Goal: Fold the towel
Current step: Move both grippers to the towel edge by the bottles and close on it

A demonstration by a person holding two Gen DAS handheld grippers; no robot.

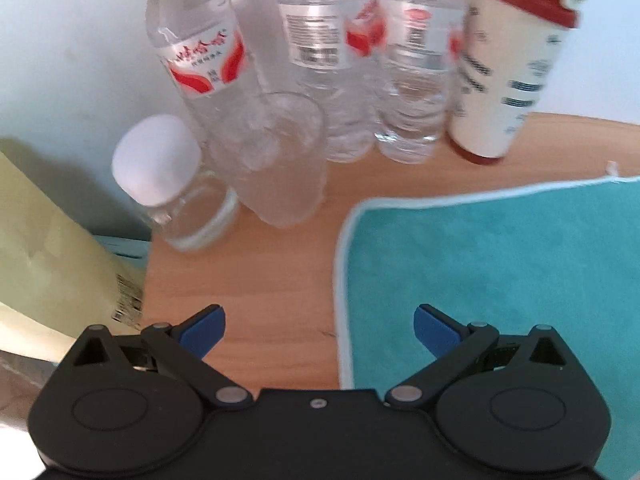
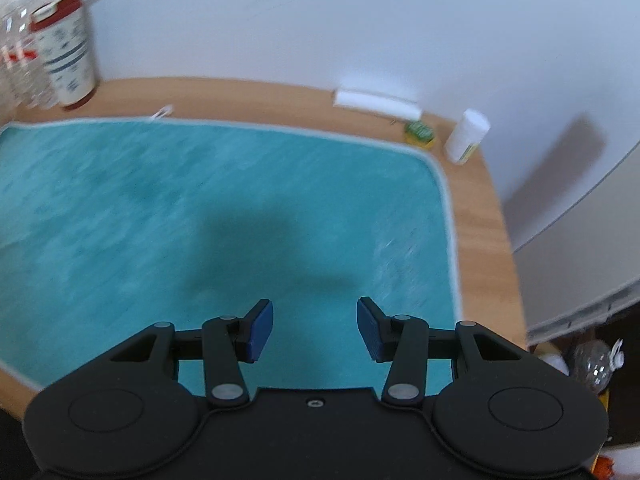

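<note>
Teal towel [image 2: 200, 208], pale-edged, spread flat on a wooden table [image 1: 260, 280]; both tongs empty.

Left gripper [image 1: 318, 330]: blue pads spread wide, holding nothing, above bare wood at the towel's left edge. Right gripper [image 2: 315, 330]: jaws apart, empty, over the towel's near right part, its shadow on the cloth. Behind the towel's far left corner: clear water bottles [image 1: 196, 44] with red-and-white labels, a glass tumbler [image 1: 280, 160], a white-capped jar [image 1: 176, 184], a red-lidded paper cup [image 1: 508, 64]. Far right corner: a white bottle [image 2: 466, 136] and a small green item [image 2: 419, 131], blurred, possibly a tin.
</note>
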